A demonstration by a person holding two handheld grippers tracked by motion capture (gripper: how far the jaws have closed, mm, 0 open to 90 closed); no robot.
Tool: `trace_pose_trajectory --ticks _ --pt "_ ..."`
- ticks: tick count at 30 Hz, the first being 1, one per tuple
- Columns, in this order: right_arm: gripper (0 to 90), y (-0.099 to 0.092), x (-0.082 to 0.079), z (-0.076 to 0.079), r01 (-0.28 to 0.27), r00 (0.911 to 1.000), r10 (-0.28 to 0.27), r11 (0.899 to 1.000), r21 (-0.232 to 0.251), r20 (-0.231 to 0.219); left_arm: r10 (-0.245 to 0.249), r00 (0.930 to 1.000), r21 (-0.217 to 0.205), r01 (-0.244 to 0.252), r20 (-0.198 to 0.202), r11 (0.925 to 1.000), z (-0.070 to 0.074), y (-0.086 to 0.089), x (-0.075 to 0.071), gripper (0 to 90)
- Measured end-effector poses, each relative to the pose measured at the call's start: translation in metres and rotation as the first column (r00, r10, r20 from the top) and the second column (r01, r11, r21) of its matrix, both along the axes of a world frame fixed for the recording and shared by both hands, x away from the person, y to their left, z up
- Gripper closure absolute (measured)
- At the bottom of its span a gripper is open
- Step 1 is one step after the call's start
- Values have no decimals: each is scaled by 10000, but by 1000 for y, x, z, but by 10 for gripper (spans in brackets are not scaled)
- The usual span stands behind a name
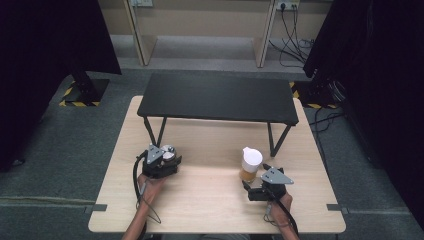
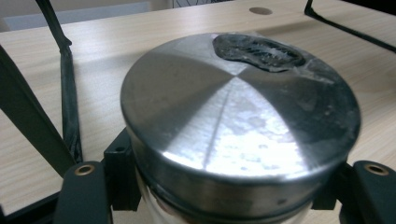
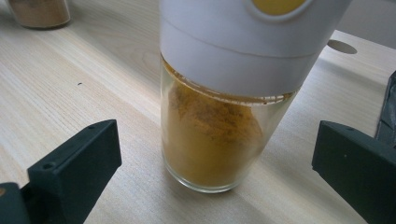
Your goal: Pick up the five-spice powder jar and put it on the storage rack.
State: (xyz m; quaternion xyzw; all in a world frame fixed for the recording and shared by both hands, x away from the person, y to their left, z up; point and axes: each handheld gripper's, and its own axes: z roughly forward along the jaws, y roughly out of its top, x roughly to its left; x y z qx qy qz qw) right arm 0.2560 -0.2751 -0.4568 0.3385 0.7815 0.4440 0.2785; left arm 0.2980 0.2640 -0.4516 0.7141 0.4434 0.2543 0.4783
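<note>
Right gripper view: unlabelled spice jar [image 3: 219,140]

Brushed metal lid [image 2: 240,121]; glass jar [image 3: 212,140], seemingly plastic-capped.

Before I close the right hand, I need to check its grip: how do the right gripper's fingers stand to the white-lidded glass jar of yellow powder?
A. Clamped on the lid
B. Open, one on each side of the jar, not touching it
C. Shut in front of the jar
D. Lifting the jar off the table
B: in the right gripper view the right gripper has gaps between both fingers and the jar, which stands on the table.
</note>
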Motion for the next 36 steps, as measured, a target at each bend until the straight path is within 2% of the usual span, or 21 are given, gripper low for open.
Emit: trace_pose_trajectory --ticks 4,12,13,14,15,17,18,19,20,21,23,29,33,36 --pt "12 0 0 0 -3 10000 3 10000 0 9 -123 9999 67 122 72 9999 12 4 -2 303" --pt "12 0 0 0 -7 10000 7 10000 11 7 -205 9997 43 206 -117 9998 27 11 0 303" --pt "12 0 0 0 -8 10000 8 10000 2 10 -292 9995 130 294 -117 9995 33 12 -1 303" --pt "12 0 0 0 -13 10000 13 10000 -5 11 -292 9995 130 294 -117 9995 33 12 -1 303" --pt "12 0 0 0 -10 10000 10 10000 -11 8 -403 9991 210 406 -130 9990 41 14 -1 303" --pt "12 0 0 0 -9 10000 9 10000 -8 12 -551 9983 160 554 -167 9983 50 17 0 303" --pt "12 0 0 0 -12 10000 12 10000 -1 12 -551 9983 160 554 -167 9983 50 17 0 303" --pt "12 0 0 0 -7 10000 7 10000 0 12 -665 9977 141 667 -148 9977 60 19 0 303" --pt "12 0 0 0 -6 10000 6 10000 1 10 -665 9977 141 667 -148 9977 60 19 0 303" --pt "12 0 0 0 -5 10000 5 10000 1 12 -766 9970 75 767 -96 9970 71 21 0 303" --pt "12 0 0 0 -2 10000 2 10000 15 8 -875 9961 55 875 -55 9961 82 22 0 303" --pt "12 0 0 0 13 10000 -13 10000 24 4 -1294 9915 346 1289 128 9911 126 20 1 303" --pt "12 0 0 0 21 10000 -21 10000 29 7 -1426 9896 485 1416 178 9887 158 14 5 304" --pt "12 0 -1 0 31 10000 -31 10000 49 6 -1463 9891 356 1457 169 9887 174 11 12 303"
